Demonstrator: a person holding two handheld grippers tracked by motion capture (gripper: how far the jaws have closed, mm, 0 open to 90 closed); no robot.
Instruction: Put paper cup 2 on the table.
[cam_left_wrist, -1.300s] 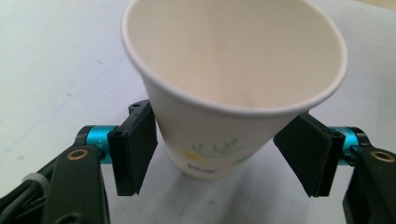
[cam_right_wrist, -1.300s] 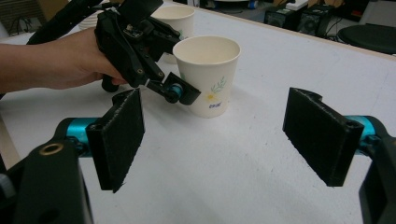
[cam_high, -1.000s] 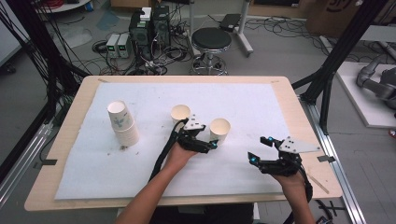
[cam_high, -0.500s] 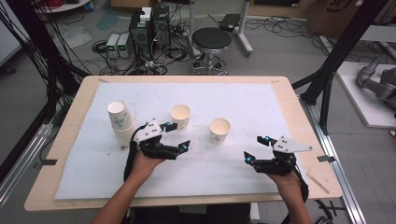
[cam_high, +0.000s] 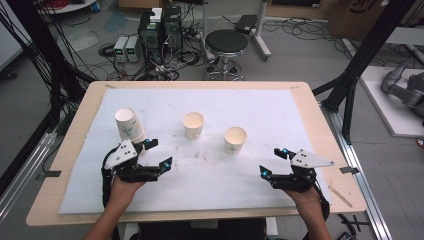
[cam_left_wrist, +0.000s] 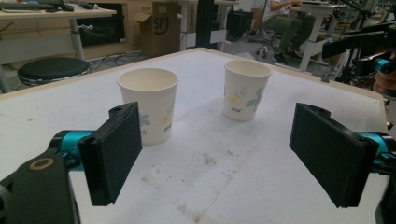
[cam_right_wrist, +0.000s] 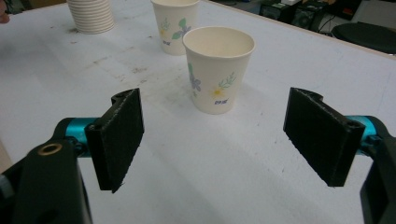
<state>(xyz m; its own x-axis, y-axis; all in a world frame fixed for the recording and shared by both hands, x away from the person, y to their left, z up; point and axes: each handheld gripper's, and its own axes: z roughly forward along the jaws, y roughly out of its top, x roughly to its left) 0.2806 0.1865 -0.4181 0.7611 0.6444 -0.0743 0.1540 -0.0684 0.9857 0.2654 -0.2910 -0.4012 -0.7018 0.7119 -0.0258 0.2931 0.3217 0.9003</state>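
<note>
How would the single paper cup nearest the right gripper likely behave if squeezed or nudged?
The paper cup looks thin-walled and empty, so it is probably light and may crush under a firm squeeze. Standing upright on a narrower base, it would likely slide or tip if pushed near the rim.

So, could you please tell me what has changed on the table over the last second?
The left tongs swung from between the two single cups toward the cup stack, jaws just opening, nothing between them. The right tongs, middle cup and right cup stayed put.
</note>
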